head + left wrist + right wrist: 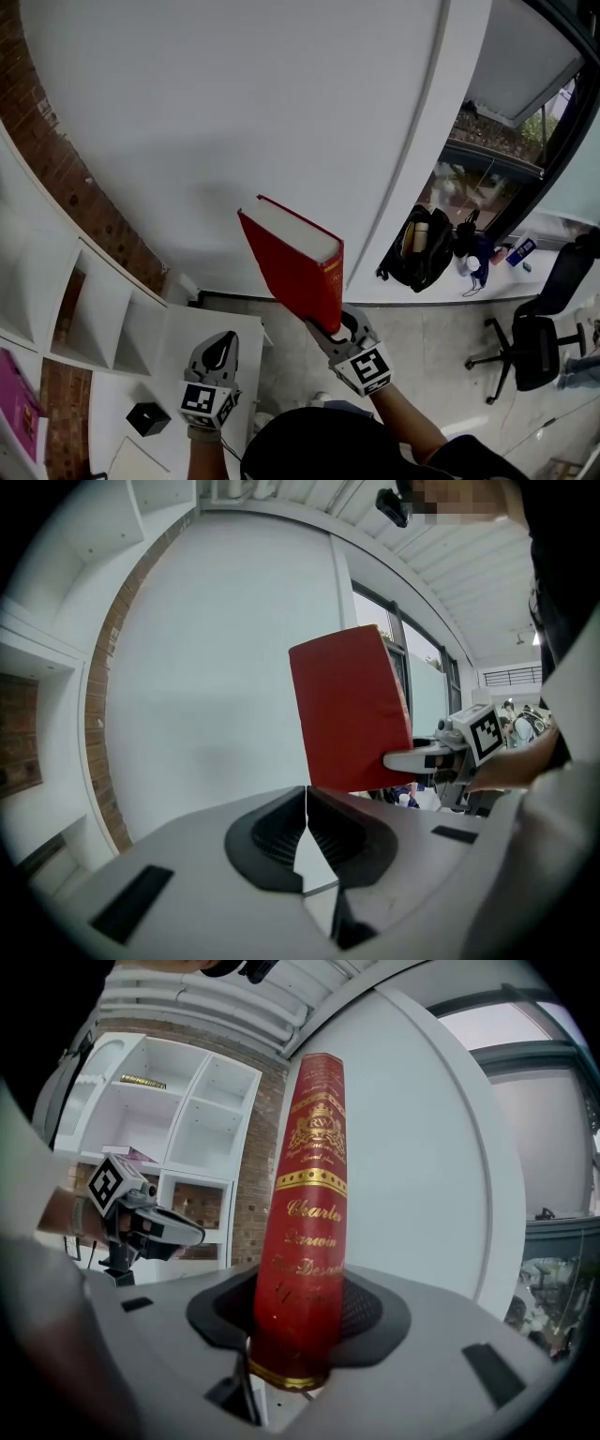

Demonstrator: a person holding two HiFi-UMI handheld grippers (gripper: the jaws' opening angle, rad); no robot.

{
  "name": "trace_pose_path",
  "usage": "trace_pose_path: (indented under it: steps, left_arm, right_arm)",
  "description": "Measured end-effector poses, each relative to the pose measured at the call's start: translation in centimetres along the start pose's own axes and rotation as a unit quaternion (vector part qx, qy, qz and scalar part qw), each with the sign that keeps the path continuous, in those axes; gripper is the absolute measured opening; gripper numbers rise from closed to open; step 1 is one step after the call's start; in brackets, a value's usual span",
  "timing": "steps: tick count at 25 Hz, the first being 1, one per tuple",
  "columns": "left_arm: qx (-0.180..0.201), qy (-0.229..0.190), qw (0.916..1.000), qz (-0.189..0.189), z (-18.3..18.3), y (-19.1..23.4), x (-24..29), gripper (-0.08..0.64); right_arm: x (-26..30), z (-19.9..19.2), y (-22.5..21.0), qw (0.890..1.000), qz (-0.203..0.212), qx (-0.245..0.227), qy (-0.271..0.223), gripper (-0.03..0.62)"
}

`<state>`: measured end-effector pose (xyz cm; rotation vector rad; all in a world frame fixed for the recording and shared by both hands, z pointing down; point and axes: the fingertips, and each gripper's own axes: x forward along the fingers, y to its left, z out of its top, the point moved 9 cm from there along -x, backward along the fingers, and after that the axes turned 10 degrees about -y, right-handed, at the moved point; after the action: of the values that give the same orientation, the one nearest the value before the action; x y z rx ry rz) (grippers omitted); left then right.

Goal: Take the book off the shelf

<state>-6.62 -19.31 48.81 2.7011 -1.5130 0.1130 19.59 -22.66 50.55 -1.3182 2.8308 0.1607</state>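
We hold the red book (295,267) up in the air, clear of the shelf (98,309), with the right tool (325,330) clamped on its lower end. The left tool (221,345) is closed and empty. The removal looks done, so next comes a steady carry.

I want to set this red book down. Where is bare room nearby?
For the red book: the white surface is bare between the shelf and the small black box. The shelf's nearest cubbies are empty too. Crowded: the cubby with the pink book, and the ledge by the black backpack.
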Motion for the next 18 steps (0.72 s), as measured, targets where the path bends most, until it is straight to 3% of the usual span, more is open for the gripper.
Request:
trace_pose_path:
  steps: [10,13,18]
  left_arm:
    - [-0.002,-0.008,1.0,0.006,-0.7,1.0,-0.5,0.009]
    - [0.0,0.01,0.9998,0.015,-0.1,1.2,-0.6,0.011]
    - [-0.004,-0.012,0.9999,0.009,-0.7,1.7,-0.7,0.011]
  right_arm:
    - [-1.8,-0.9,-0.4,1.0,-0.026,0.005,0.014,0.195]
    - [-1.9,-1.2,0.0,0.999,-0.025,0.003,0.023,0.195]
    - [-1.8,-1.5,1.1,1.0,-0.016,0.008,0.025,0.195]
